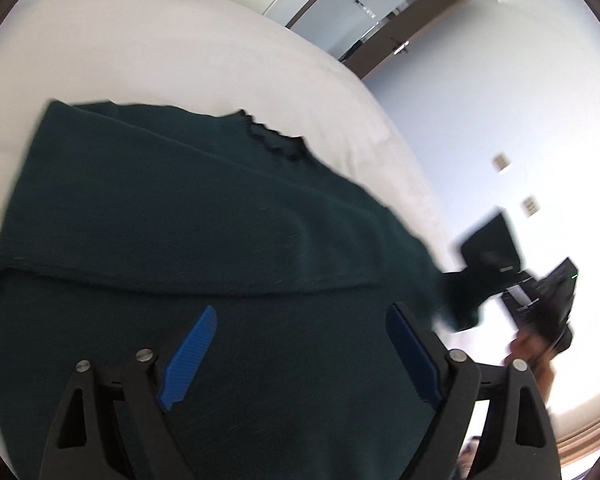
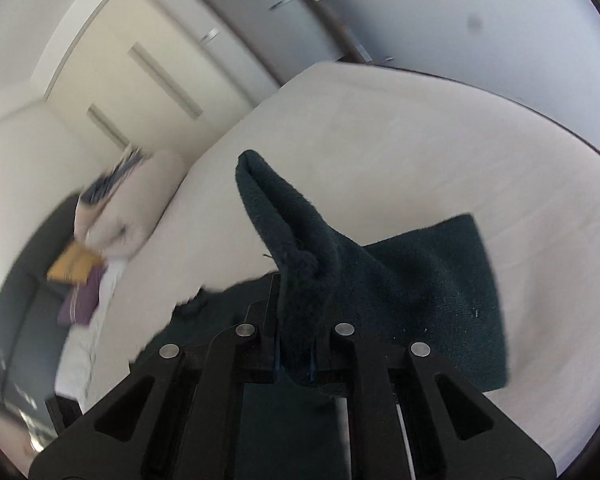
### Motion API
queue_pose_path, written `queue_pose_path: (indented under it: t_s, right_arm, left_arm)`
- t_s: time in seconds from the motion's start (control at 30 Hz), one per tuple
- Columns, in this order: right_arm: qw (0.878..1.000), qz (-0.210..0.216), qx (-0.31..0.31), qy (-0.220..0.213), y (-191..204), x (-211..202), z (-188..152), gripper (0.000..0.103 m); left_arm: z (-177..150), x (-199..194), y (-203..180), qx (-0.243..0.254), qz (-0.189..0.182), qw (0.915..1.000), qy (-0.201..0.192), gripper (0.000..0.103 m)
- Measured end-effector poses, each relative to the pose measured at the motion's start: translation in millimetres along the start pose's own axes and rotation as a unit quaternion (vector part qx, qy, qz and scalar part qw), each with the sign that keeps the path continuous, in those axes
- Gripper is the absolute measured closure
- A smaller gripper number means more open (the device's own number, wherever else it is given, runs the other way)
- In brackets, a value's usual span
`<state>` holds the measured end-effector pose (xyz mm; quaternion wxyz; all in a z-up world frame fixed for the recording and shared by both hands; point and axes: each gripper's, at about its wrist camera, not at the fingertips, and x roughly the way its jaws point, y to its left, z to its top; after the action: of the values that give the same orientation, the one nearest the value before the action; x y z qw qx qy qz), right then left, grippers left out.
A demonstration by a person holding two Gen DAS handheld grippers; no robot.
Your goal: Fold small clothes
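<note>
The sweater (image 1: 204,232) is a dark green knit garment lying on the white bed (image 1: 160,52). In the left wrist view it is spread nearly flat, with a scalloped collar (image 1: 278,140) at the far edge and one layer already lying across the body along a soft ridge. The fabric is soft, limp and fuzzy. It is judged light, non-slippery and not fragile; it will drape and sag from any single hold and will not keep a shape unaided.

The right tongs (image 2: 296,336) are clenched on a bunched fold of the sweater (image 2: 420,280), which rises between the pads and stands up in a peak beyond them. The rest of the garment trails down to the bed (image 2: 380,128) on the right of that view. In the left wrist view the right tongs (image 1: 472,280) appear at the sweater's right edge, blurred.

The left tongs (image 1: 300,340) are released, with the blue pads (image 1: 190,356) spread wide above the cloth and nothing between them. Contact with the fabric cannot be determined.

Recommended hold points are edges, hems or corners, pinched through all layers. A second hold on the same edge, apart from the first, would keep the fold line straight. A pillow (image 2: 120,208) and other folded cloth lie well apart from the work.
</note>
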<state>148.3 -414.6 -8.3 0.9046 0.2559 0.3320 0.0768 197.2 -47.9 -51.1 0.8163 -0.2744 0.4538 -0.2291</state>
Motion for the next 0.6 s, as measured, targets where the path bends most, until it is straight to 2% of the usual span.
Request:
queue_pose_path:
  t_s: [0.1,0.17,0.23,0.3,0.33,0.37,0.43,0.5,0.53,0.57,0.6]
  right_arm:
    - [0.995,0.0,-0.083,0.048,80.9,52.9,-53.8,0.095]
    - [0.992,0.001,-0.101,0.075,112.7,78.4,-93.1,0.095]
    - [0.989,-0.011,-0.118,0.091,130.1,95.2,-130.3,0.095]
    - [0.987,-0.018,-0.124,0.104,137.6,102.7,-157.1,0.095]
    - [0.986,-0.02,-0.119,0.112,121.8,129.3,-155.5,0.094]
    - [0.986,-0.022,-0.112,0.125,119.7,135.5,-163.8,0.093]
    - [0.985,-0.021,-0.099,0.139,96.5,140.6,-165.5,0.092]
    - [0.986,-0.013,-0.097,0.133,86.4,137.8,-165.2,0.091]
    - [0.986,-0.007,-0.099,0.131,84.3,134.6,-165.5,0.087]
    - [0.986,-0.002,-0.097,0.132,79.9,140.9,-150.0,0.084]
    - [0.987,0.008,-0.094,0.134,80.4,137.2,-153.6,0.075]
  left_arm:
    - [10.1,12.6,-4.3,-0.021,-0.041,0.9989,0.013,0.014]
    - [18.0,23.3,-7.2,-0.036,-0.073,0.9964,0.024,0.013]
    - [24.3,37.4,-7.2,-0.053,-0.093,0.9933,0.043,0.008]
    - [28.7,54.2,-5.0,-0.072,-0.102,0.9903,0.061,0.005]
    - [30.2,65.4,-2.9,-0.085,-0.102,0.9884,0.074,0.005]
    - [30.6,74.1,-1.3,-0.094,-0.103,0.9866,0.084,0.005]
    - [30.1,89.0,0.4,-0.109,-0.109,0.9827,0.103,0.005]
    - [28.0,98.4,-4.0,-0.107,-0.107,0.9819,0.114,0.005]
    - [26.1,103.4,-10.7,-0.095,-0.102,0.9829,0.12,0.005]
    - [25.6,106.8,-15.0,-0.087,-0.101,0.9834,0.124,0.005]
    - [25.2,109.8,-18.1,-0.081,-0.102,0.9832,0.127,0.007]
